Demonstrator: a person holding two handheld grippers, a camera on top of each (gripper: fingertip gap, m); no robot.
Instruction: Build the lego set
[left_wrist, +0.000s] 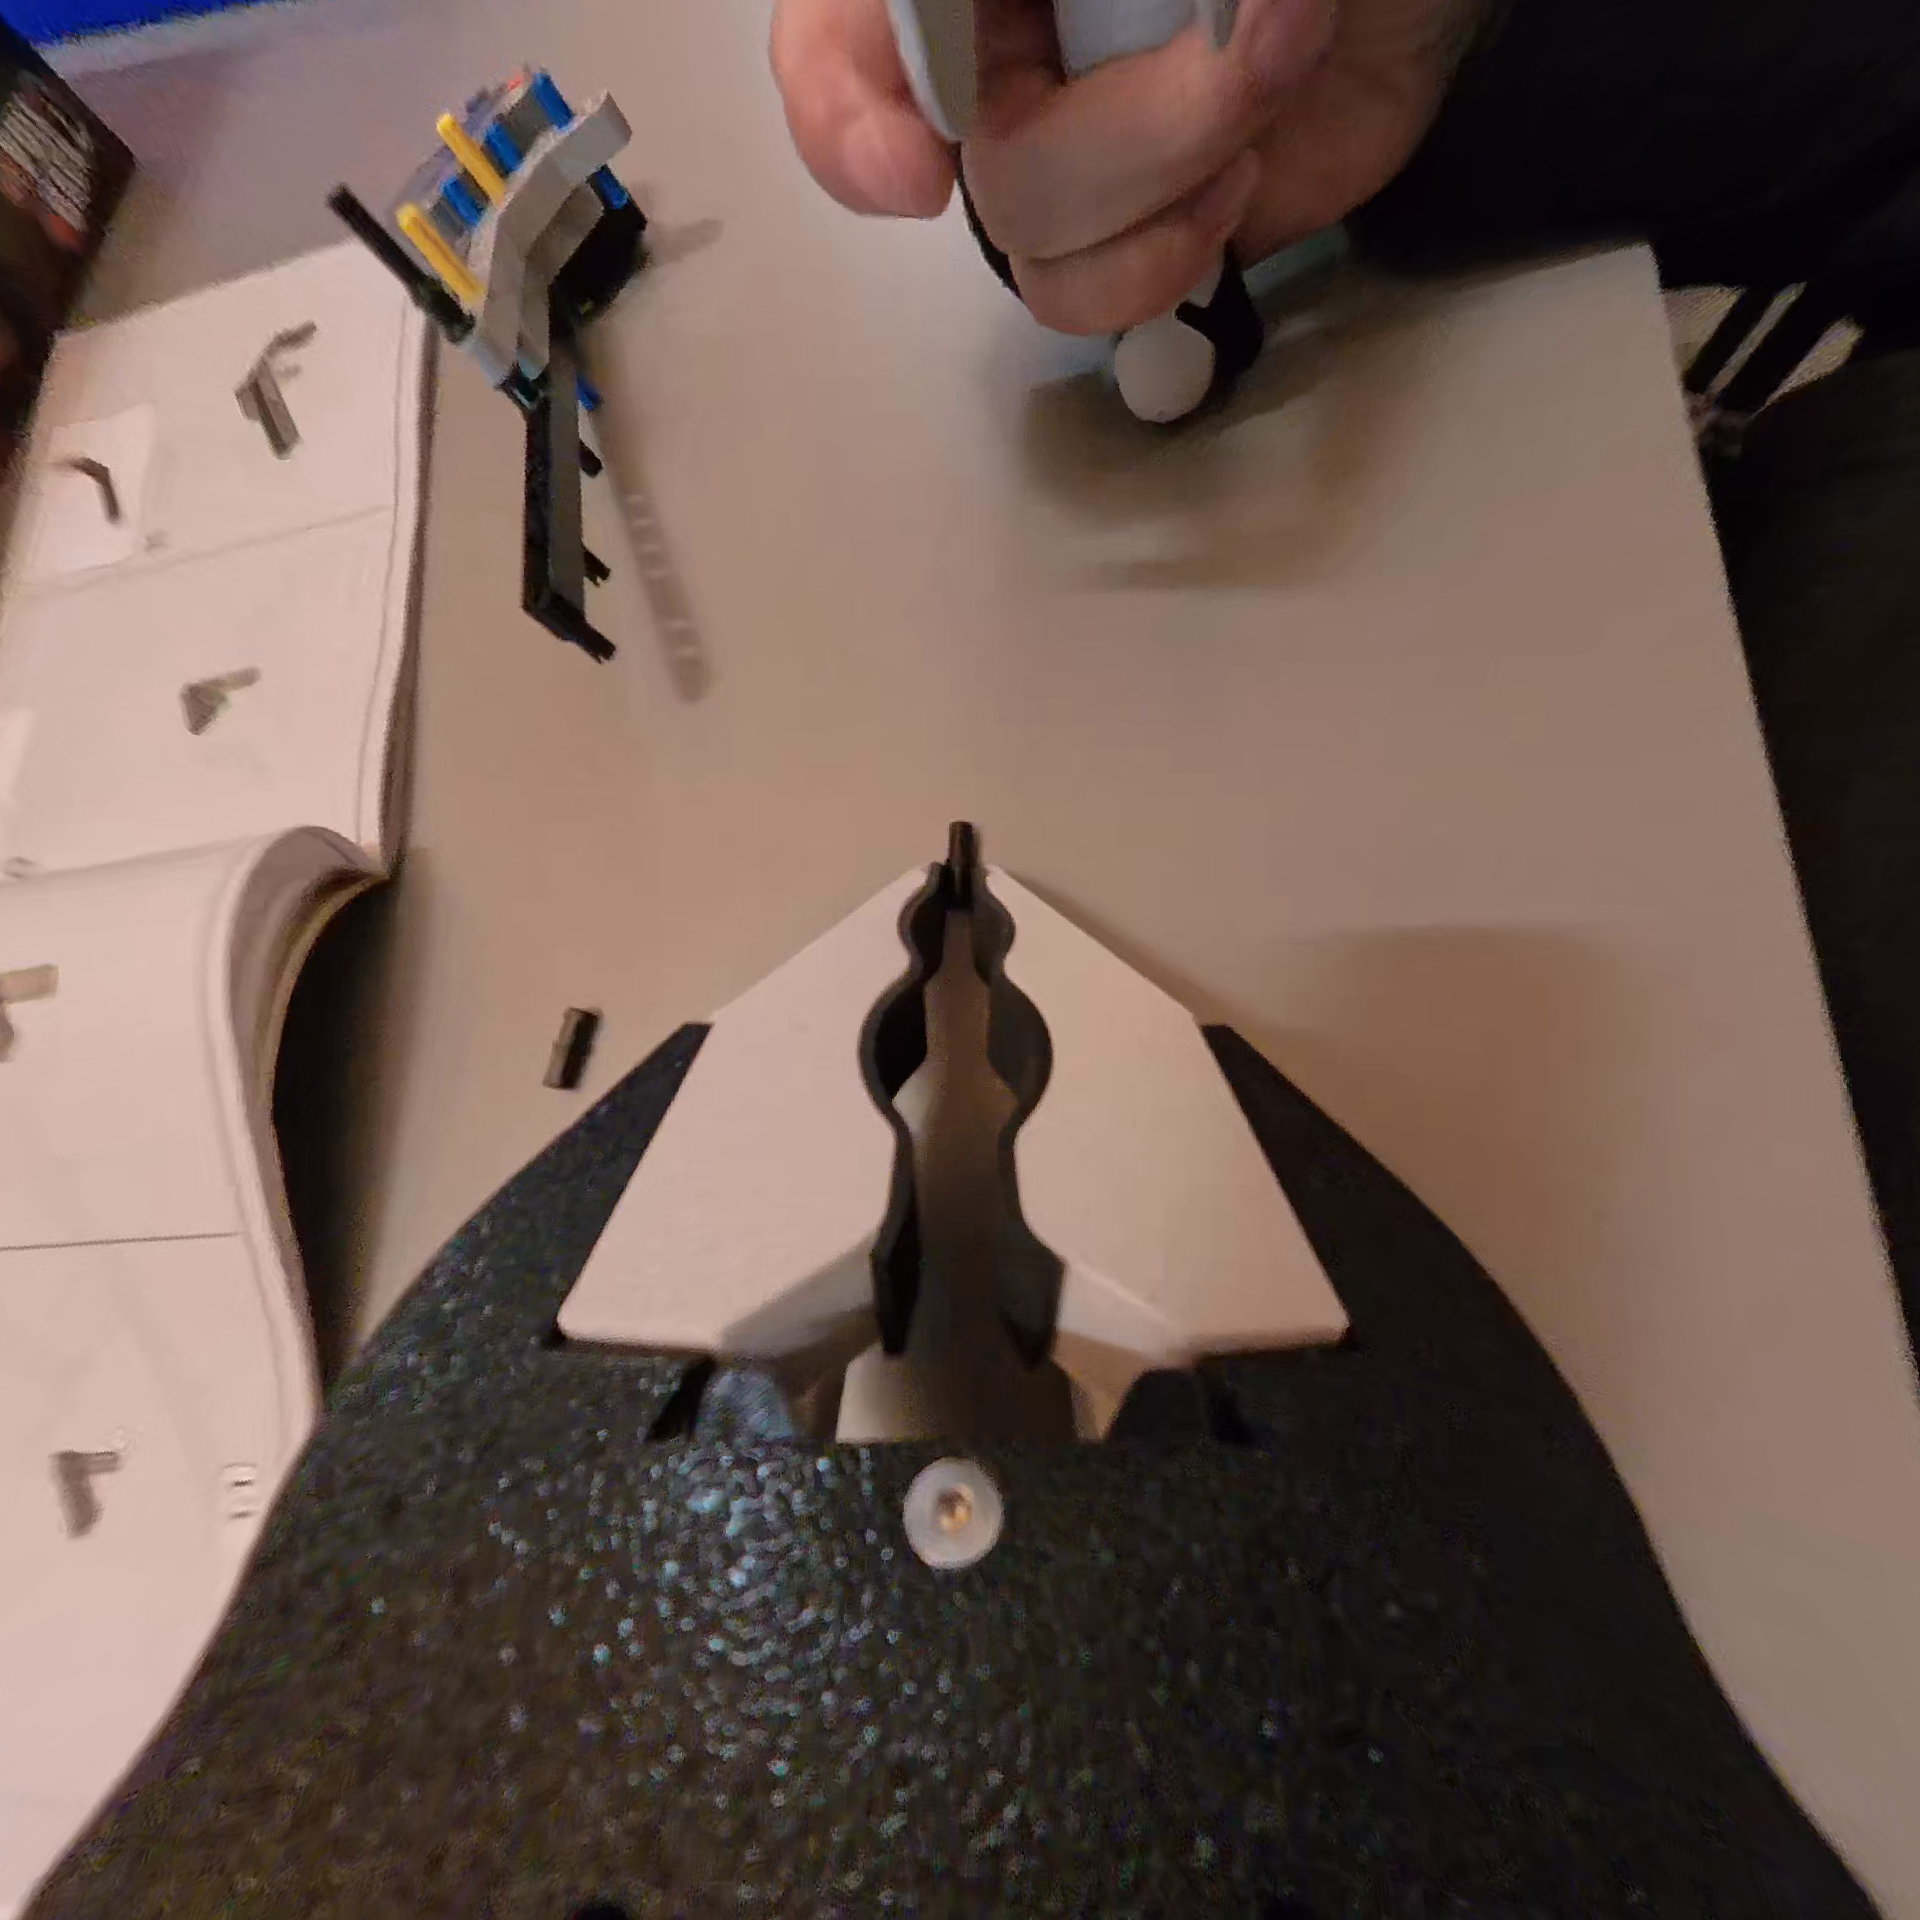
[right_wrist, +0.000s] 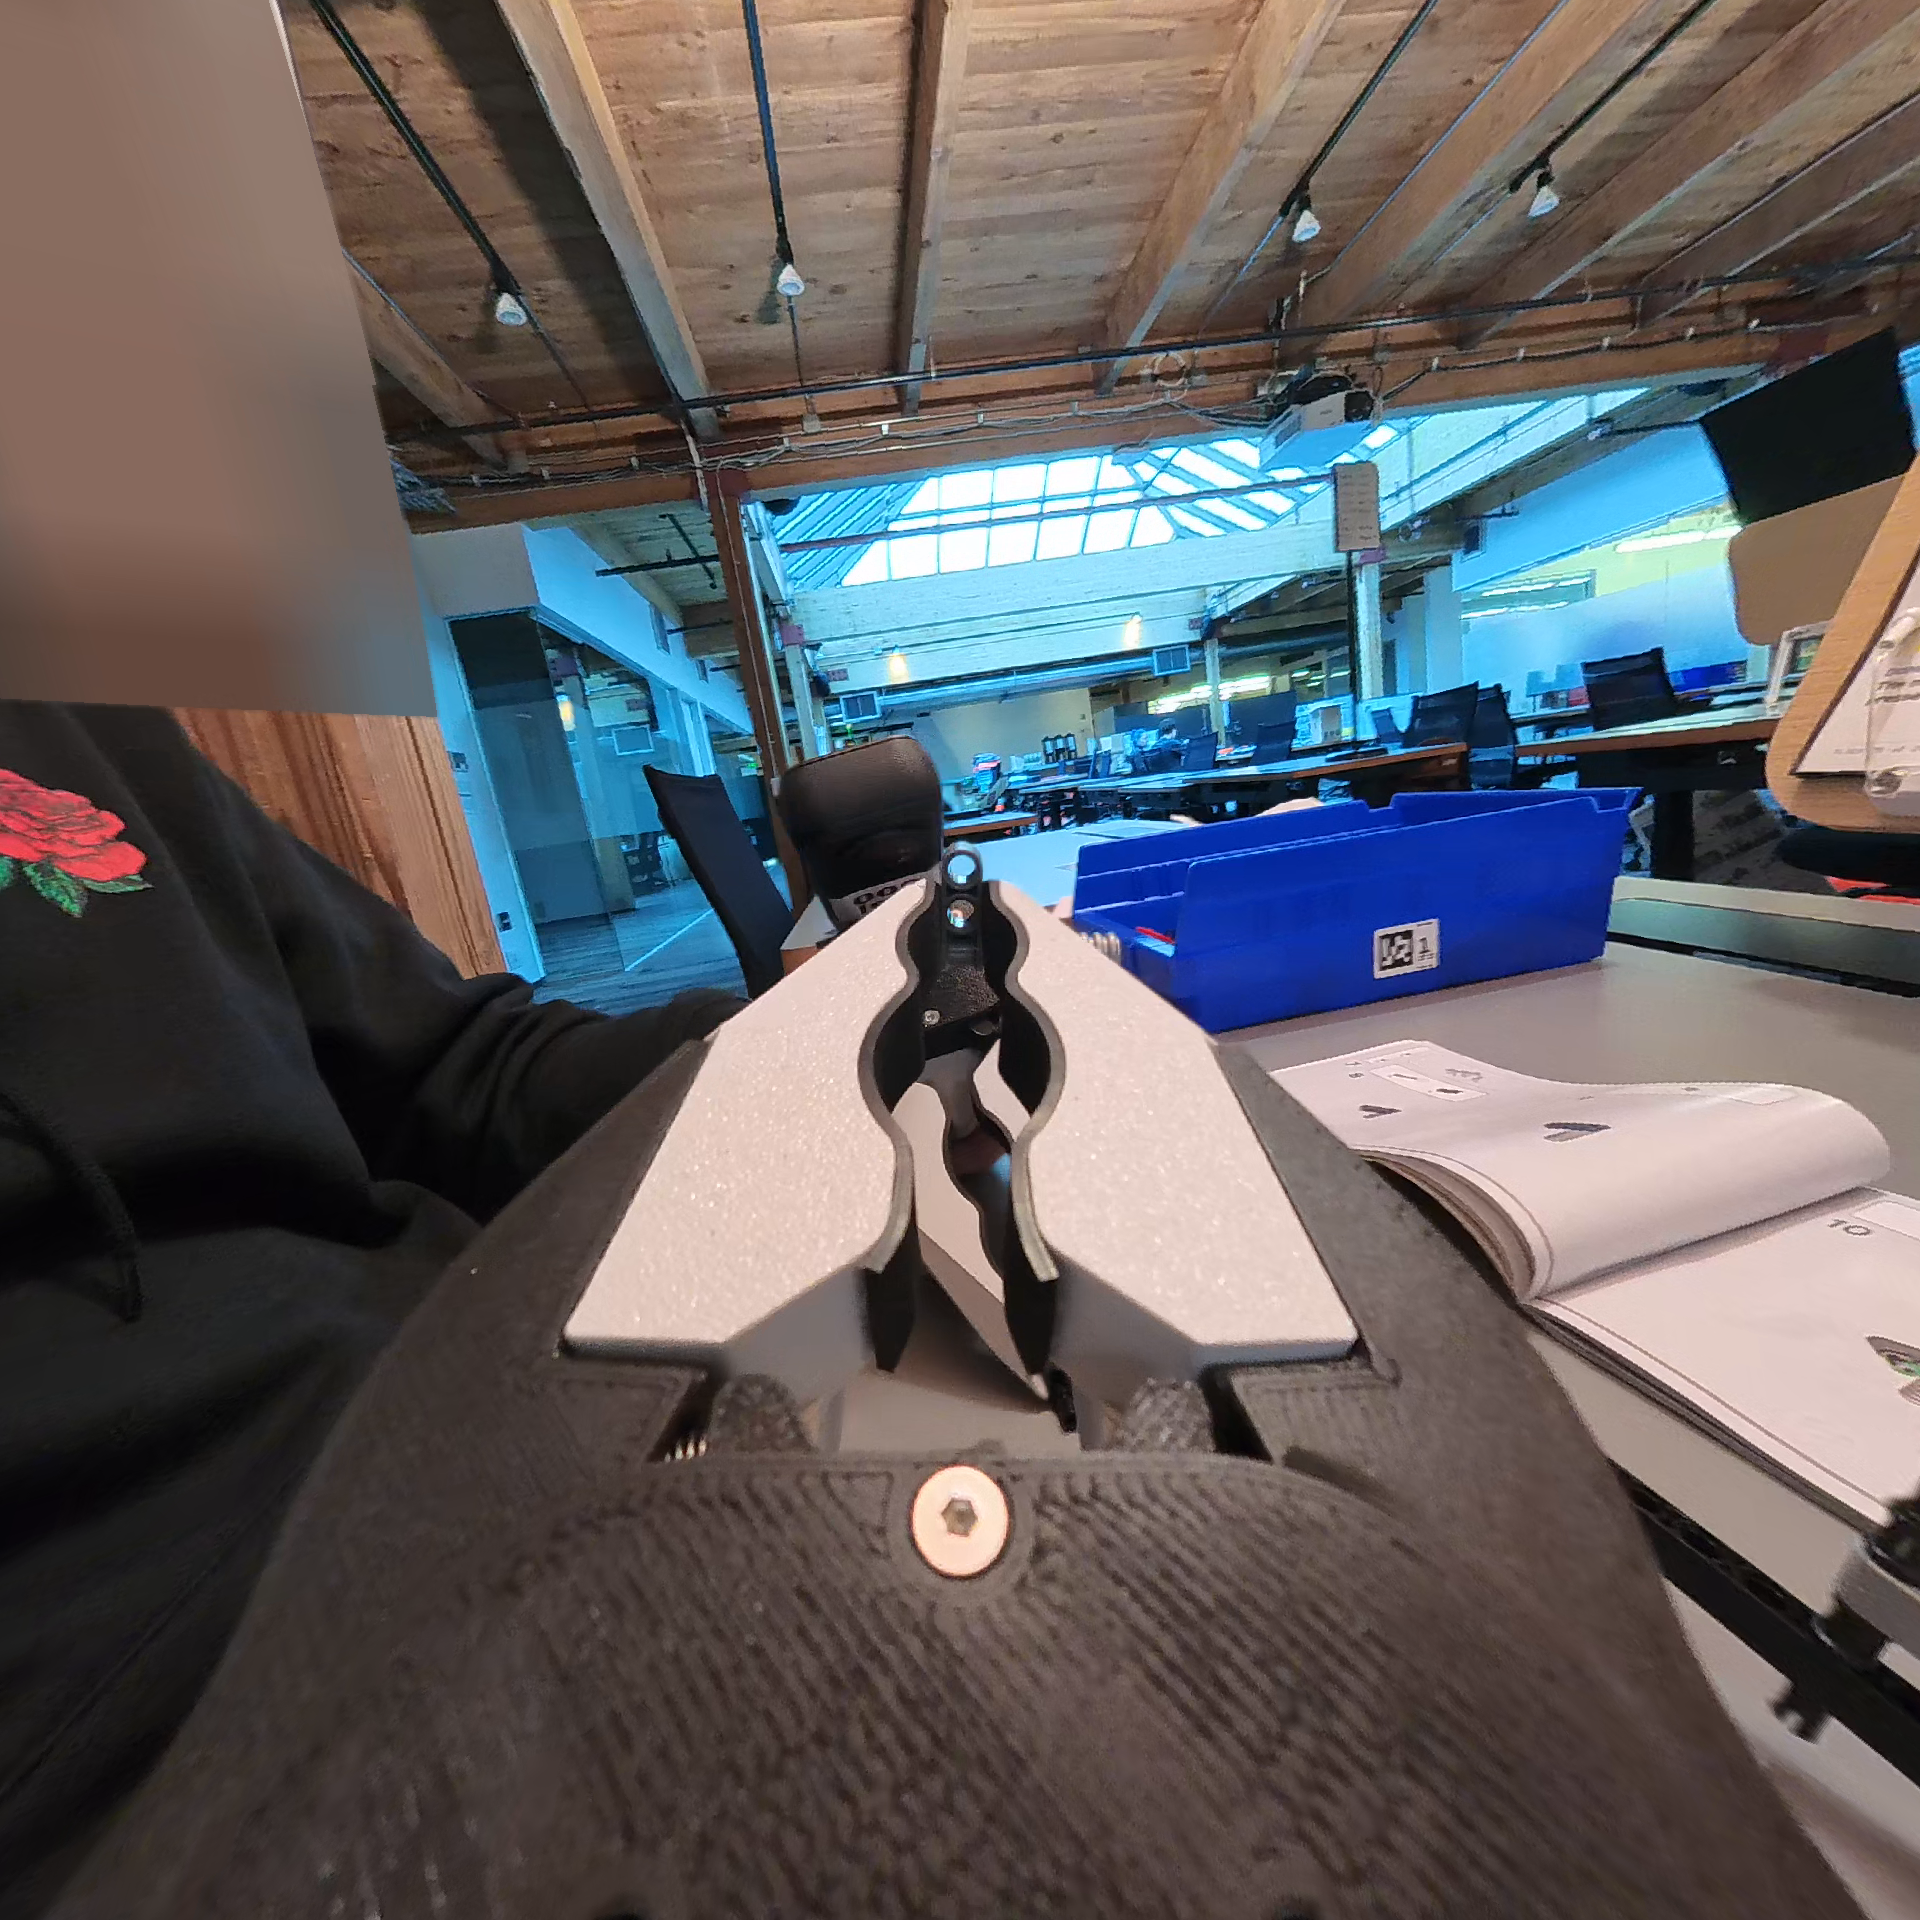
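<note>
In the left wrist view my left gripper (left_wrist: 961, 881) hangs low over the table and is shut on a small black pin (left_wrist: 961, 844) that sticks out past its tips. A partly built lego assembly (left_wrist: 520, 281) of grey, black, blue and yellow parts lies at the far left. A light grey beam (left_wrist: 665, 597) lies beside it. A small black piece (left_wrist: 571, 1047) lies left of the gripper. In the right wrist view my right gripper (right_wrist: 961, 896) is raised and level, shut on a black lego piece with round holes (right_wrist: 961, 902).
An open instruction booklet lies at the table's left (left_wrist: 197, 623) and shows in the right wrist view (right_wrist: 1610, 1174). A blue bin (right_wrist: 1351, 894) stands behind it. A hand (left_wrist: 1091, 156) holds a gripper handle at the far side. A black-sleeved person (right_wrist: 208, 1091) is close.
</note>
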